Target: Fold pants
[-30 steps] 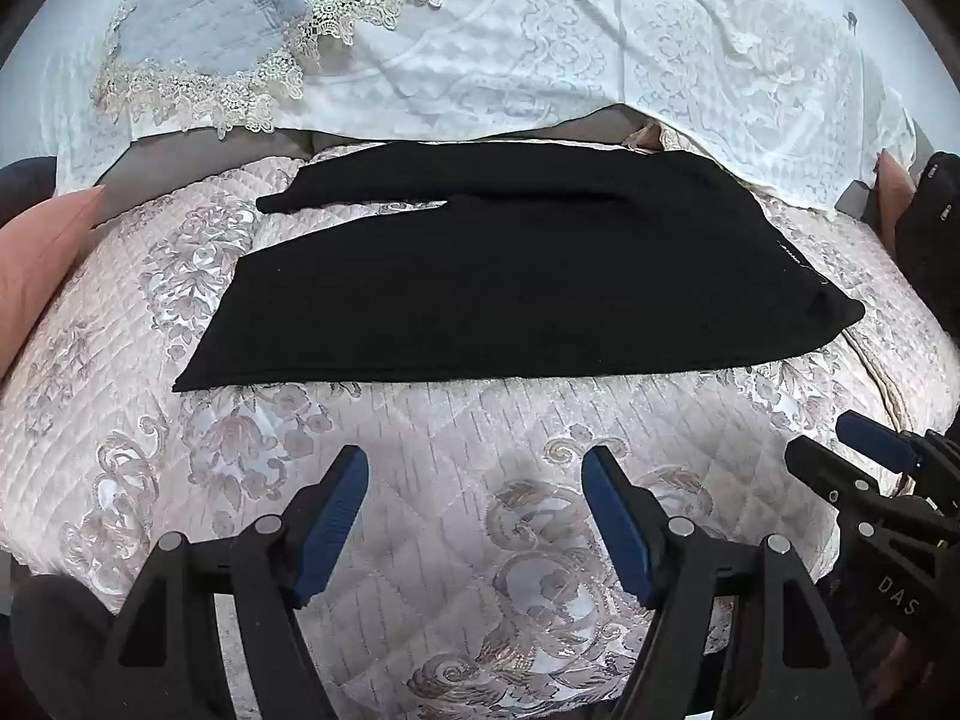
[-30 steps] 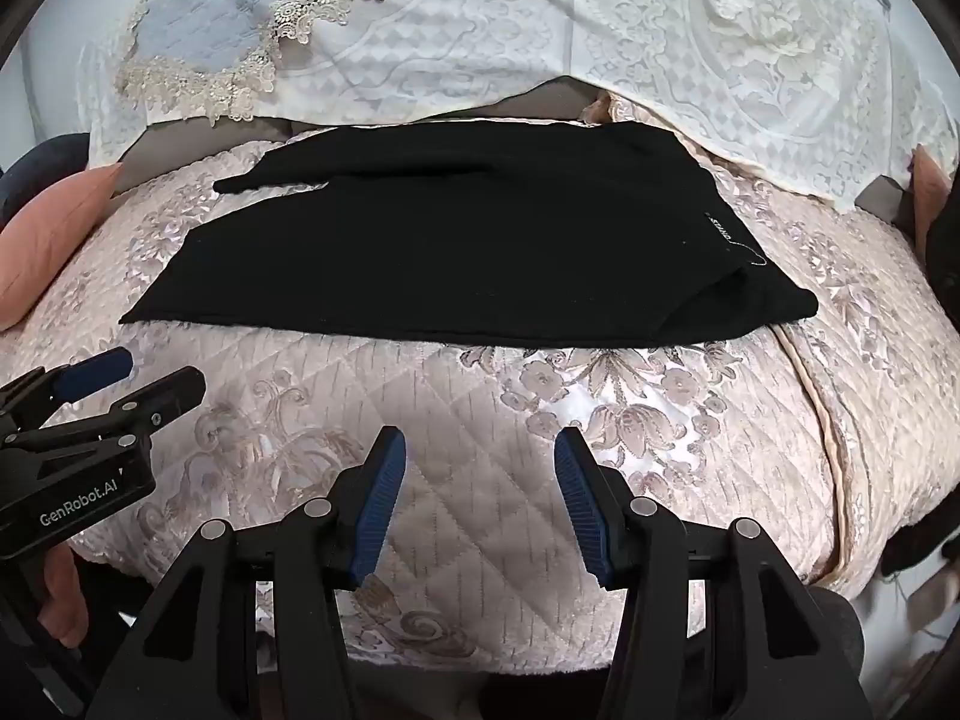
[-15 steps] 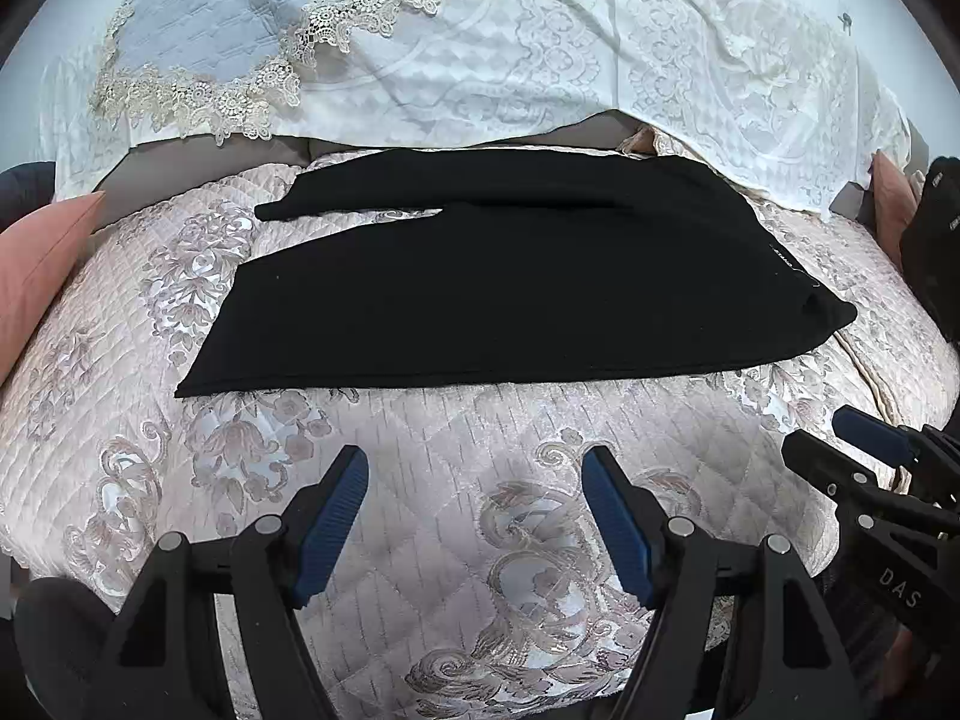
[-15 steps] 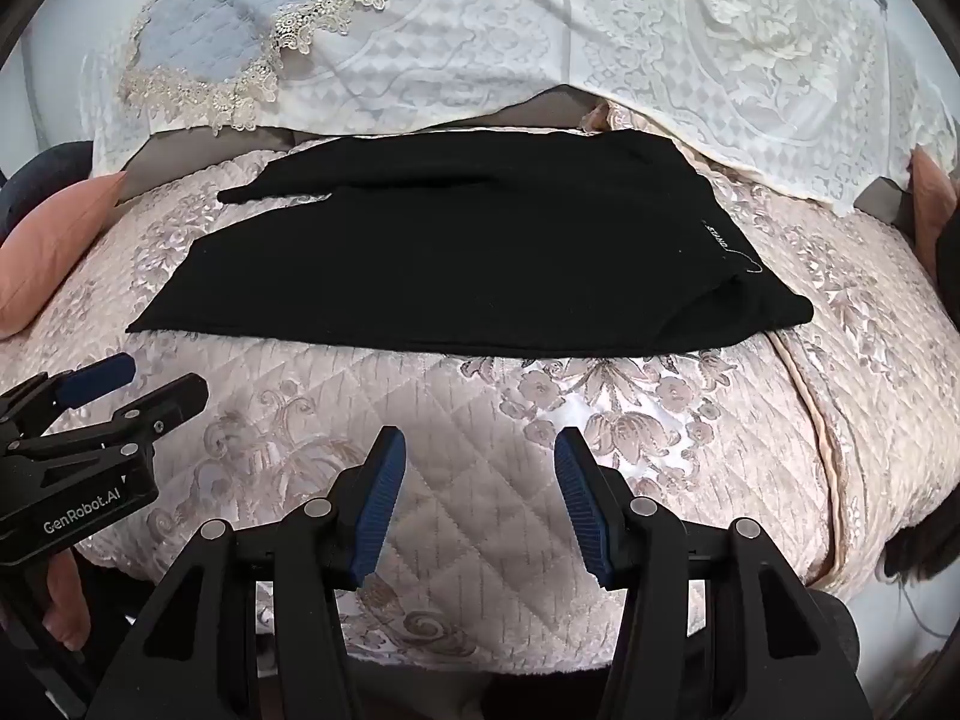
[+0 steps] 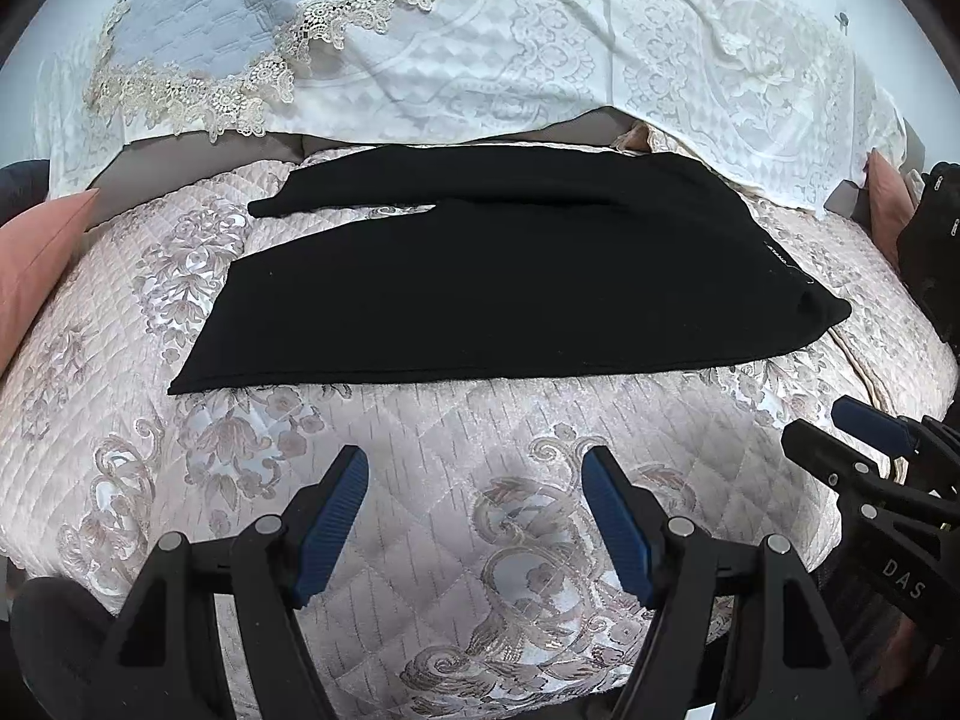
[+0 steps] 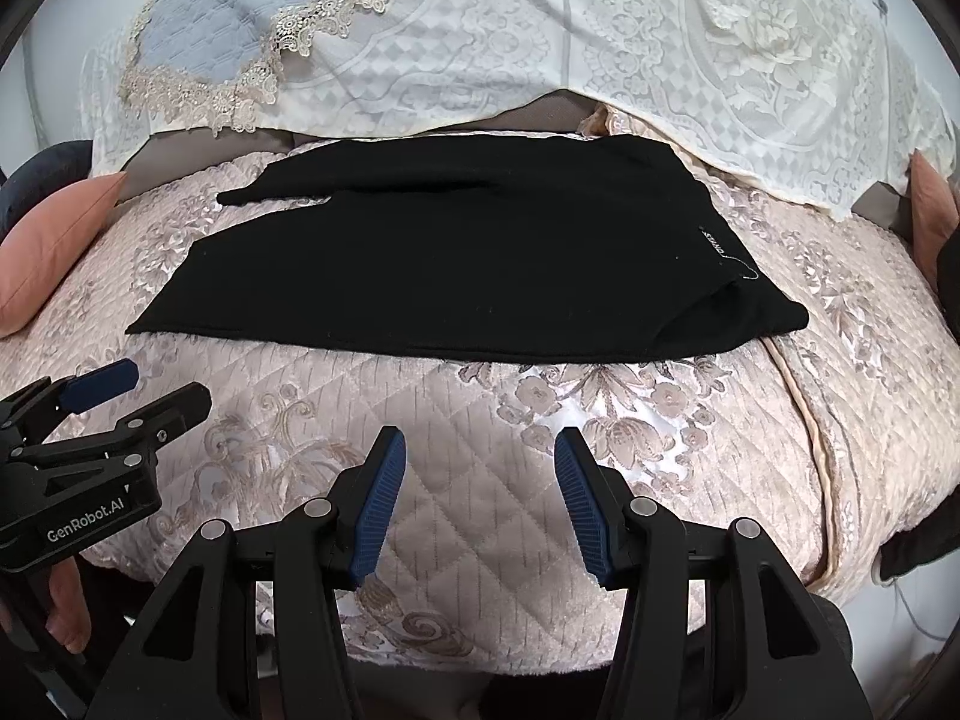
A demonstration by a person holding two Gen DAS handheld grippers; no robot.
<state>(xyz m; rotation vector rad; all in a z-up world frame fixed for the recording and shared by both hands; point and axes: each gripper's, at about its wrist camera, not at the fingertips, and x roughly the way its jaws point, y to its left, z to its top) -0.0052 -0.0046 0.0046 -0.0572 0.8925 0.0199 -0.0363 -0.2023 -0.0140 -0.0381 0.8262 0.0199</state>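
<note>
**Pants laid out, first fold not yet begun**

While both tools hover over the near part of the bed point(image 5: 420, 438), I judge the job to be at its very start: the black pants point(image 5: 510, 276) lie flat across the quilted cover, waistband at the right, leg ends at the left, the far leg showing as a narrow strip behind the near one. The left gripper point(image 5: 474, 516) has its fingers spread wide with nothing between them, only quilt below. The right gripper point(image 6: 474, 504) is likewise released and empty, its fingers apart above the bare cover, well short of the pants' near edge. My next move, as I see it, calls for reaching forward to that near edge, one tool towards the waistband point(image 6: 720, 252), the other towards the hem point(image 6: 156, 324), pinching the cloth only, not the quilt beneath.
</note>
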